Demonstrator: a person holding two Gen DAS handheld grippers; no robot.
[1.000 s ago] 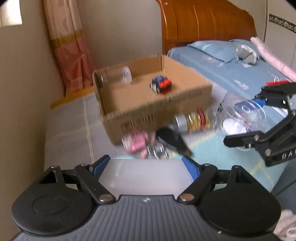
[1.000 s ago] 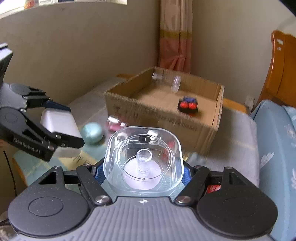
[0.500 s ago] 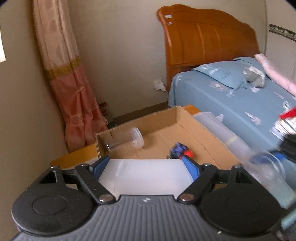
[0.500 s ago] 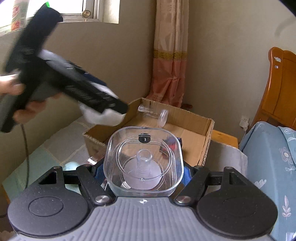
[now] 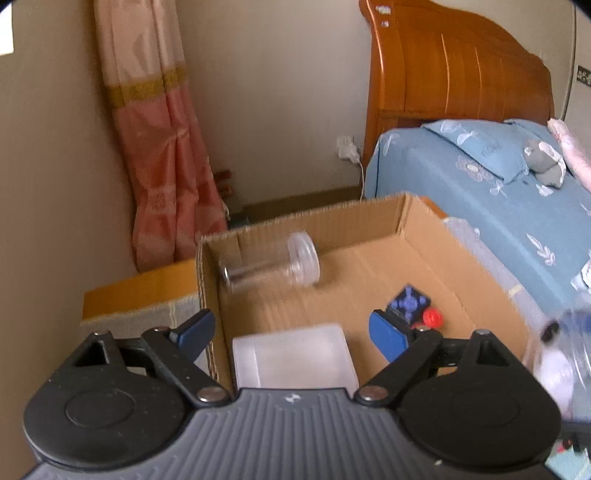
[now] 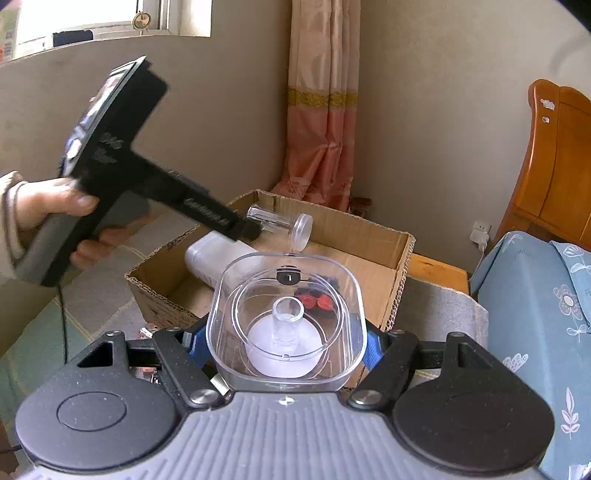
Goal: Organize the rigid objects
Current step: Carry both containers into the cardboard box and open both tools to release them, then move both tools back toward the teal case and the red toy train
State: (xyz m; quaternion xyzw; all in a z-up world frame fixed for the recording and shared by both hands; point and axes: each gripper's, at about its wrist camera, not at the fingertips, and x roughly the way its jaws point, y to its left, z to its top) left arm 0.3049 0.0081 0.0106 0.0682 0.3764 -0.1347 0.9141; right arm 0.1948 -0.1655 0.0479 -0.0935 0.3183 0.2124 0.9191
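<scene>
Left wrist view shows the left gripper (image 5: pixel 291 330) fingers wide above a white box (image 5: pixel 295 356); only the right view shows the right gripper (image 6: pixel 286 343) holding a clear container (image 6: pixel 286 321), its fingers mostly hidden.

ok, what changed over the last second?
The left gripper carried the white box up over the cardboard box and opened; the white box now sits loose between its jaws. The right gripper kept its clamp on the clear container. The jar and toy stayed put.

Soft daylight from window (image 6: pixel 110 18); fisheye-bent edges; motion blur right.
</scene>
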